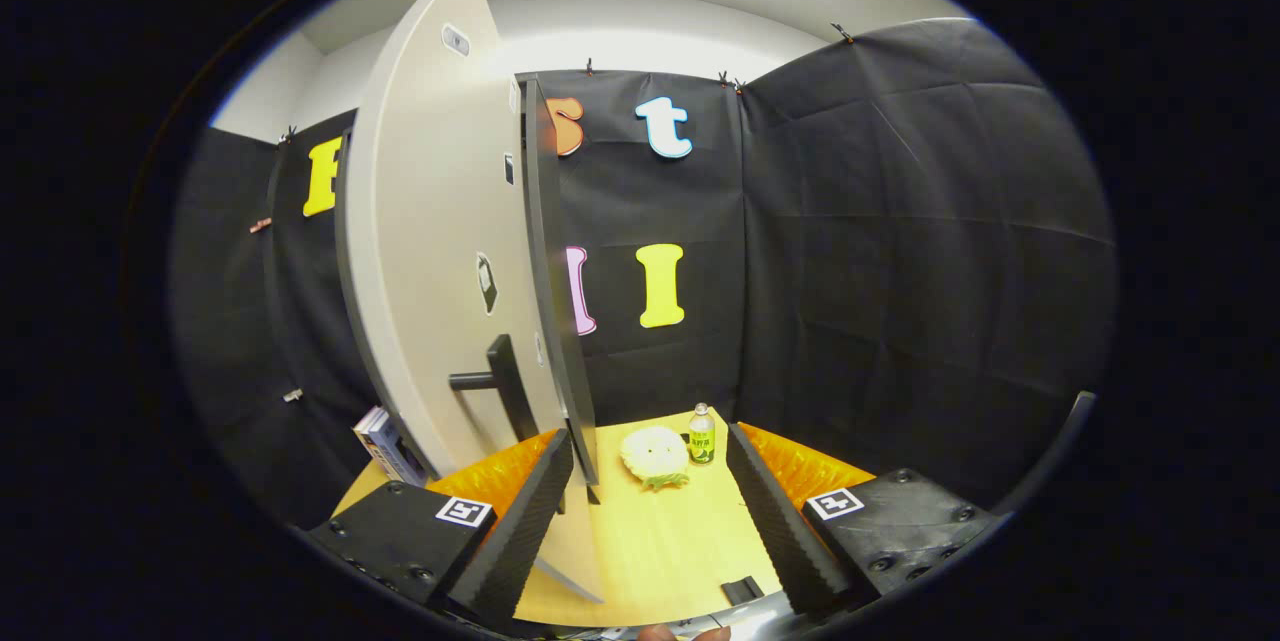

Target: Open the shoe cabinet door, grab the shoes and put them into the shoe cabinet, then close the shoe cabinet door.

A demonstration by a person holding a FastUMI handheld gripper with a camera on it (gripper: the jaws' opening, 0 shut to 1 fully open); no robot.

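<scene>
shoe cabinet door [440,251] stands edge-on just ahead of the wide-open, empty jaws of the gripper [650,511].

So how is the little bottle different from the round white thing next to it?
The bottle stands upright and narrow; the round white thing sits low and wide. The bottle has a green label and pale cap; the white thing is cream all over, with a greenish bit at its base. Both rest on the yellow wooden table, close together, beyond the open claw, near the open cabinet door.
</scene>
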